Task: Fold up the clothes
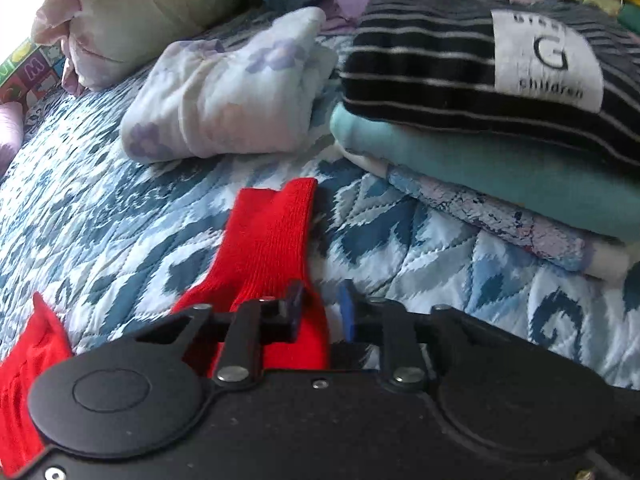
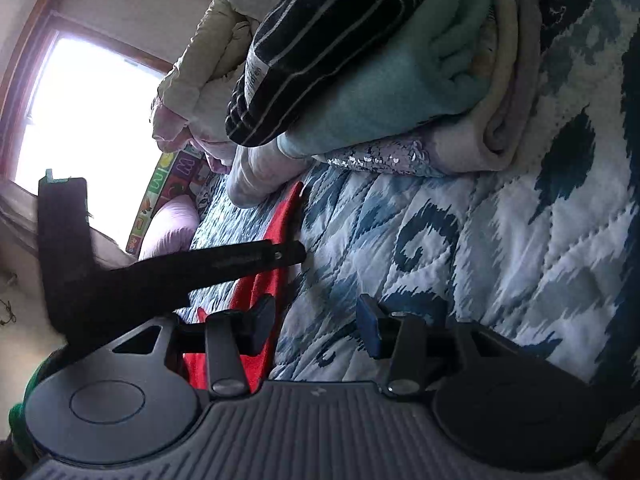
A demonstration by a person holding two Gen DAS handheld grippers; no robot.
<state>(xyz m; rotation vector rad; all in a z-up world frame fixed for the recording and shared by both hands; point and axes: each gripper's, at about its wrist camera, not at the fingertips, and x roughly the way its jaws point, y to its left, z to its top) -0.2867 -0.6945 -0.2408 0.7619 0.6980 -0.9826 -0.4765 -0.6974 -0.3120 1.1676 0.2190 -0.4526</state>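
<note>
a: where is the red garment [image 1: 272, 240]?

b: it lies on the blue and white quilt [image 1: 120, 208]. in the left wrist view it runs from the left gripper [image 1: 322, 304] up toward 12 o'clock, and its ribbed end lies flat on the quilt. another red fold shows at 8 o'clock, by the gripper's body.

a: does the left claw have it?

b: the cloth sits between the jaws and lies against the finger on the 9 o'clock side. a dark slit shows between the cloth and the blue pad [image 1: 346, 314] on the 3 o'clock side, so the jaws stand narrowly apart and are not clamped on it.

a: and the right gripper [image 2: 316, 320]?

b: its jaws stand apart with only quilt between them. it holds nothing. in its view the red cloth lies at 10 o'clock, partly behind the finger on that side. the other gripper's dark arm crosses over the cloth there.

a: what else is on the bed?

b: at 2 o'clock in the left wrist view there is a folded stack. a black striped garment [image 1: 420, 80] with a white label is on top, and a teal piece [image 1: 480, 160] is under it. paler layers lie below that. the stack is near the red cloth but does not touch it.

a: anything at 11 o'clock?

b: a white floral bundle [image 1: 224, 92], and behind it a pale puffy heap [image 1: 152, 12]. in the right wrist view a bright window [image 2: 80, 112] shows at 10 o'clock.
</note>
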